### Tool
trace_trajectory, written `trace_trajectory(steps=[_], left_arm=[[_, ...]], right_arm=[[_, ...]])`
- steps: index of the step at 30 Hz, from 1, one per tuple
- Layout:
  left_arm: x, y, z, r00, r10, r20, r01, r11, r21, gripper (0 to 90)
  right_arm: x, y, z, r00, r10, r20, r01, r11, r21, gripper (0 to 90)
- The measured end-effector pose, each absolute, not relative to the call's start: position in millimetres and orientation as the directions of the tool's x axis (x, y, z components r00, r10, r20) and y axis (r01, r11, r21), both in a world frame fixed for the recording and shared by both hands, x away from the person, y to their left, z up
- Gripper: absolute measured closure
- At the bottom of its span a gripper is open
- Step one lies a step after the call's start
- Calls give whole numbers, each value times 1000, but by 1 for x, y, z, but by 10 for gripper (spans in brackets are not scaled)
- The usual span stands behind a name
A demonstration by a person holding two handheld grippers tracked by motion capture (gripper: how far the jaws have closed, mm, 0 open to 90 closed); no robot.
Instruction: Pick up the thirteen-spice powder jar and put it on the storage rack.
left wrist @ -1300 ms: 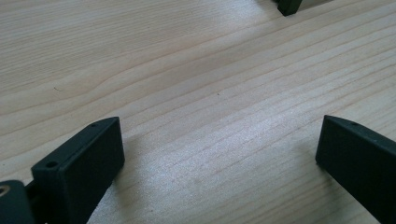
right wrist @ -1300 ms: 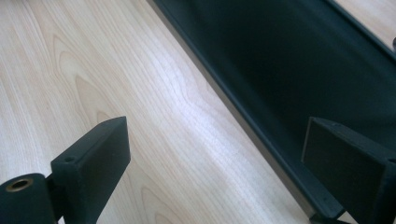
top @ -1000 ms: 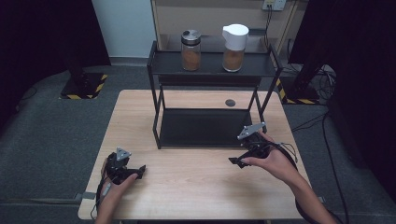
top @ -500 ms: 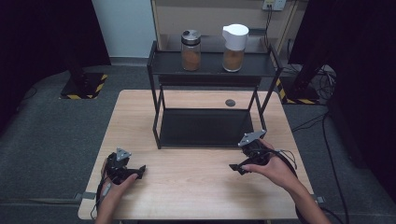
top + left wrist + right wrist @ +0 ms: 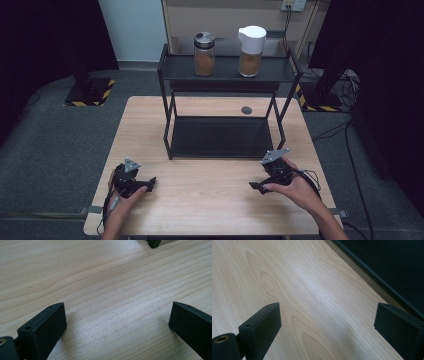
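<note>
Pale wood table [image 5: 210, 200], both grippers low over its near edge, well apart from each other. Left gripper [image 5: 148, 183] sits at the near left, held by the left hand [image 5: 122, 200], jaws pointing toward the middle of the table. Left gripper view: jaws stand wide apart, bare wood grain between them, nothing gripped, and a dark rack foot at the top edge. Right gripper [image 5: 254, 186] sits at the near right in the right hand [image 5: 292, 190], grey plate on top, jaws pointing left. Right gripper view: jaws wide apart, bare wood between them, nothing held; the rack's dark lower tray edge runs along the upper right.

Black two-tier rack [image 5: 170, 130] stands mid-table beyond both grippers, with its lower tray bare. On the top shelf two jars with brown contents stand upright side by side, apart: steel-lid jar [image 5: 204, 54] on the left, white-lid jar [image 5: 250, 50] on the right. Both are far from either gripper. Small dark disc [image 5: 246, 110] lies on the table behind the rack's lower tray. Cables trail off both grippers toward the near edge.
</note>
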State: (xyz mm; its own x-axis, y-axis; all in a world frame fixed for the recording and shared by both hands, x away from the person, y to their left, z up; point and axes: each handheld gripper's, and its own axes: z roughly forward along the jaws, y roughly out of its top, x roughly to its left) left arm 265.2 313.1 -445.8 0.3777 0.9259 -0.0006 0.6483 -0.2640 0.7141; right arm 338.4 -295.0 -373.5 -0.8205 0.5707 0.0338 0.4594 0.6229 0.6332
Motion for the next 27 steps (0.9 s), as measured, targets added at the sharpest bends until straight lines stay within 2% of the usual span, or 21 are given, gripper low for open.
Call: trace_trajectory(steps=[17,27], left_arm=[[265,313,-446,377,926,-1,649,-263,714,3],[265,313,-446,376,926,-1,649,-263,714,4]], right_arm=[[313,-334,-408,-785,618,46,471,547,692,66],[305,-338,-420,-793,609,32,450,549,705,62]])
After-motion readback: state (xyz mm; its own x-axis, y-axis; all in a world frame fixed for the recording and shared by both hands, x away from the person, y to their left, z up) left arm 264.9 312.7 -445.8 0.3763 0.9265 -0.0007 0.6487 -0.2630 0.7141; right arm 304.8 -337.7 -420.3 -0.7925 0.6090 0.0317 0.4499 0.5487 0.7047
